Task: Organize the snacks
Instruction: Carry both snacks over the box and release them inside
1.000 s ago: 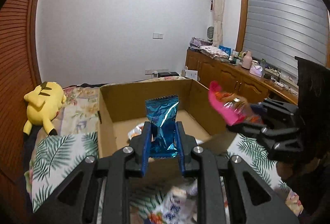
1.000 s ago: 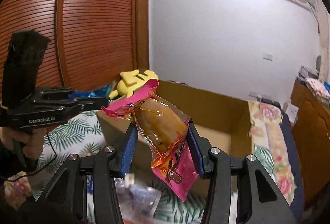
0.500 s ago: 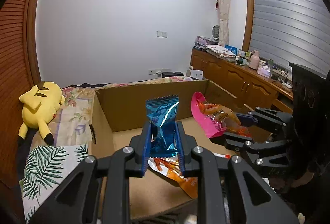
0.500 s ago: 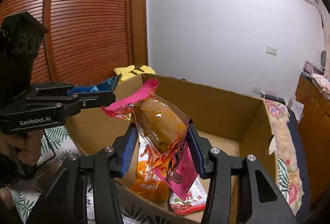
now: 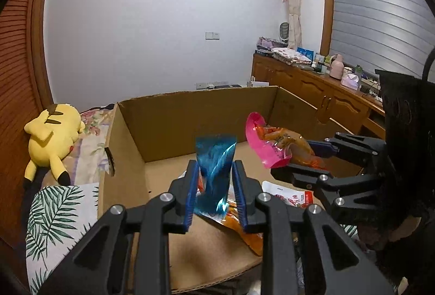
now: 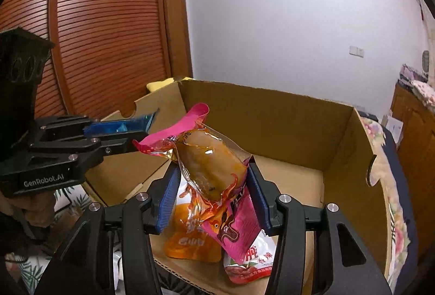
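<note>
Since a sec ago we've brought both snacks fwd and down: they were short of the cardboard box (image 5: 190,115), w/ the bed's leaf-print cover under them, and now both hang over its open floor. Left tongs (image 5: 214,186) are just starting to open; the blue foil packet (image 5: 214,172) is between the pads, which look about to lose contact, so the drop seems underway. Right tongs (image 6: 210,194) are easing apart too, but the pink-and-clear pouch (image 6: 214,175) sits pinched at its bulging middle w/ no visible gap. We'd judge both items are at the release step, w/ the box being the sorting spot.

Materials: the blue packet is thin crinkled foil, shiny, flared at its top seal, light and likely to flutter. The pouch is glossy clear film over a lumpy orange-brown filling, pink printed ends, top flap curled over. On the box floor lie an orange sachet (image 6: 190,238) and a white-and-red packet (image 6: 252,262), both flat and slick. Box is plain corrugated board, matte, w/ cut-out handle notches. A yellow plush toy (image 5: 51,137) lies on the bed beside the box.
</note>
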Tool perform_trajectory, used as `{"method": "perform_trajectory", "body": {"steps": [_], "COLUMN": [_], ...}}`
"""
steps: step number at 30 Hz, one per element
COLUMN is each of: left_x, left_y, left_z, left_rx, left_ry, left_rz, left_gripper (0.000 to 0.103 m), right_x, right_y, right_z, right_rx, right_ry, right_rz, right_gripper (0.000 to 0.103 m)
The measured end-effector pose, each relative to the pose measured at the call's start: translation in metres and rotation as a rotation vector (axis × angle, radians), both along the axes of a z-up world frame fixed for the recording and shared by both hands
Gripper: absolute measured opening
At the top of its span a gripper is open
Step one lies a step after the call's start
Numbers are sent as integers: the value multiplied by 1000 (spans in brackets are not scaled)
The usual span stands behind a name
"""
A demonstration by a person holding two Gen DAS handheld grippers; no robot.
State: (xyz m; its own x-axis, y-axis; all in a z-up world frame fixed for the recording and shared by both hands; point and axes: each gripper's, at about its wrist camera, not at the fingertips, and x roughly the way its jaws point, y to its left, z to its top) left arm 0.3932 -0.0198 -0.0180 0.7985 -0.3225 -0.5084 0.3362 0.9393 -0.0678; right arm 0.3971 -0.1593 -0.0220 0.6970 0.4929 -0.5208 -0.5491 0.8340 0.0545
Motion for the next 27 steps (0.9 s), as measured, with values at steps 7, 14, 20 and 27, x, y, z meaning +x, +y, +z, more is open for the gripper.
{"method": "perform_trajectory", "body": {"steps": [7, 14, 20, 27], "left_x": [0, 0, -4, -17], "left_y": [2, 3, 1, -1], "left_z": [-1, -2, 1, 13], "left_rx": [1, 15, 22, 26], "left_ry": [-4, -12, -16, -35], "left_rz": [15, 26, 29, 17], "left_gripper": [28, 31, 33, 34], "right_x": [3, 1, -3, -19], "right_y": [0, 1, 2, 6], "right_z": [1, 0, 5, 22], "right_rx": [1, 0, 10, 13], "right_ry": [-9, -21, -34, -52], "right_rz": [-3, -5, 3, 10], "right_gripper": [52, 53, 53, 53]}}
